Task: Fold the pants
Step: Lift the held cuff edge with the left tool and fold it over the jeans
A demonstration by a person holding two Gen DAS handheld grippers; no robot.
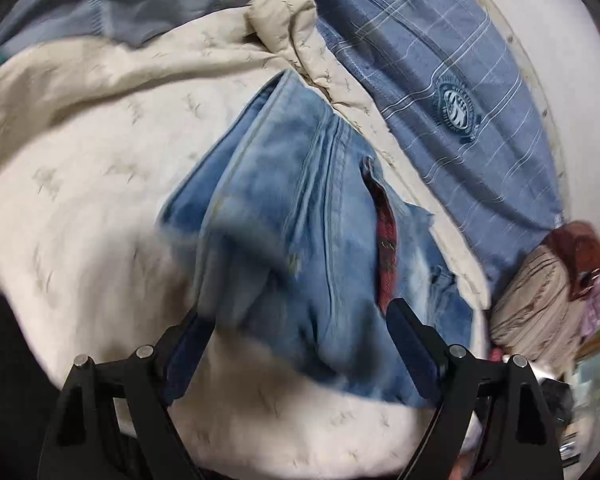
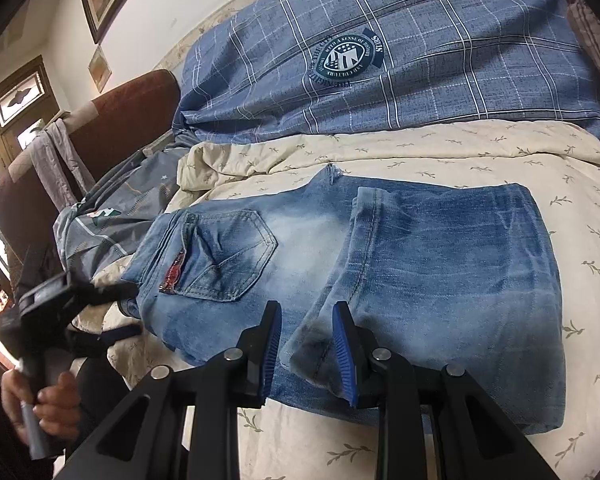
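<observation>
My right gripper [image 2: 306, 354] hovers just over the near edge of the faded light-blue denim jeans [image 2: 380, 264], its blue-padded jaws part open with a fold of denim showing in the gap; I cannot tell whether the pads press it. My left gripper [image 1: 296, 332] stands wide open over the waistband end, gripping nothing. The jeans lie folded on the cream quilt with a small leaf print [image 2: 460, 148]. Beyond it lies a blue checked pillow with a round crest [image 2: 380, 40], and left of that a dark brown headboard [image 2: 132, 112].

left tool [image 1: 298, 326]: jaws wide apart | right tool [image 2: 306, 350]: jaws narrowly parted
</observation>
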